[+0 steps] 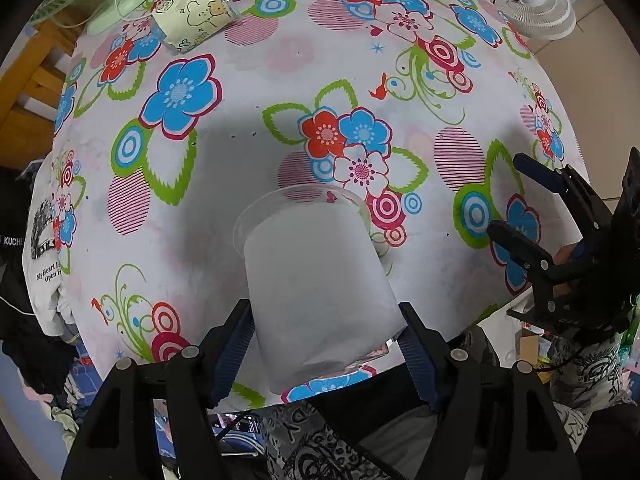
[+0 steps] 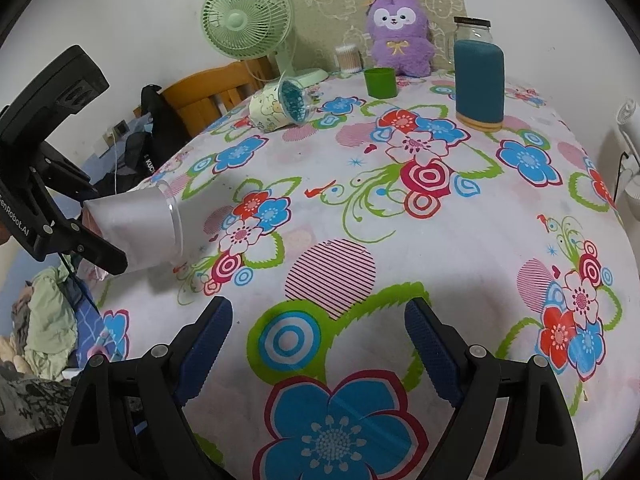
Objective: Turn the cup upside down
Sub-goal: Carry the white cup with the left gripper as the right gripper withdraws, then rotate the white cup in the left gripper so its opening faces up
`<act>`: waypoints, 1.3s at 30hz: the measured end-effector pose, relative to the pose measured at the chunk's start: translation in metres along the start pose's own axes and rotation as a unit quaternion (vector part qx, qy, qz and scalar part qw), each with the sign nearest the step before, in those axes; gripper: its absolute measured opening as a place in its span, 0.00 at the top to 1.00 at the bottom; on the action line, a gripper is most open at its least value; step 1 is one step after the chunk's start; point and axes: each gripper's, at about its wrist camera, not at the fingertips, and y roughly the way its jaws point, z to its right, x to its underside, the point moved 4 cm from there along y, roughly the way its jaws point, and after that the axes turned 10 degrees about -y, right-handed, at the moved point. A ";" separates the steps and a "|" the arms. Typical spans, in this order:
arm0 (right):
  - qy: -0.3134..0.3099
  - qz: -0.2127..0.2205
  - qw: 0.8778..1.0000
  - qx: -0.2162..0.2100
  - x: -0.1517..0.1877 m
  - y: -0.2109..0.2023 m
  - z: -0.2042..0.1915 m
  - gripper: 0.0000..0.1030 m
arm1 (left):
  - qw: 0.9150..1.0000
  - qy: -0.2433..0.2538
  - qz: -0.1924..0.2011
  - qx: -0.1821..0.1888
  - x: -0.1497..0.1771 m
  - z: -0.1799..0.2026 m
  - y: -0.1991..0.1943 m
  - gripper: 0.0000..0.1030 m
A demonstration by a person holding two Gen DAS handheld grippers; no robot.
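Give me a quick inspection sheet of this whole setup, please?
Surface: table under a flowered cloth.
Job's things: frosted cup, tipped, mouth aimed away from the left claw, above the cloth.
Clutter: cartoon cup lying on its side, green cup, teal bottle, jar, plush, green fan.
Grippers: left claw shut on the cup; right claw open, holding nothing.
Cables: fan cord.
Surroundings: white fan, chair, clothes.
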 end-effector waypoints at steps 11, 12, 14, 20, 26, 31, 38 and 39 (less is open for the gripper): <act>-0.002 -0.004 1.000 0.006 -0.001 0.001 -0.001 0.13 | 1.000 0.002 0.013 0.008 -0.006 0.000 -0.003 0.18; -0.003 -0.004 1.000 0.006 -0.001 0.001 -0.001 0.13 | 1.000 0.001 0.015 0.009 -0.006 -0.001 -0.003 0.17; -0.004 -0.004 1.000 0.007 -0.001 0.001 -0.002 0.13 | 1.000 -0.002 0.017 0.014 -0.005 -0.002 -0.002 0.17; -0.006 -0.006 1.000 0.009 0.000 0.001 -0.003 0.13 | 0.999 -0.004 0.048 0.020 0.012 -0.006 -0.011 0.17; -0.001 0.006 1.000 0.008 -0.006 -0.005 -0.002 0.13 | 0.996 -0.006 0.091 0.025 0.039 -0.003 -0.011 0.16; -0.009 0.007 1.000 0.010 -0.006 -0.008 -0.008 0.13 | 0.988 -0.027 0.146 0.033 0.061 -0.006 0.001 0.16; -0.011 0.000 1.000 0.010 -0.005 -0.005 -0.012 0.13 | 0.975 -0.073 0.206 0.049 0.074 -0.012 0.019 0.16; -0.012 0.000 1.000 0.010 -0.005 -0.005 -0.013 0.13 | 0.974 -0.074 0.208 0.051 0.073 -0.011 0.022 0.17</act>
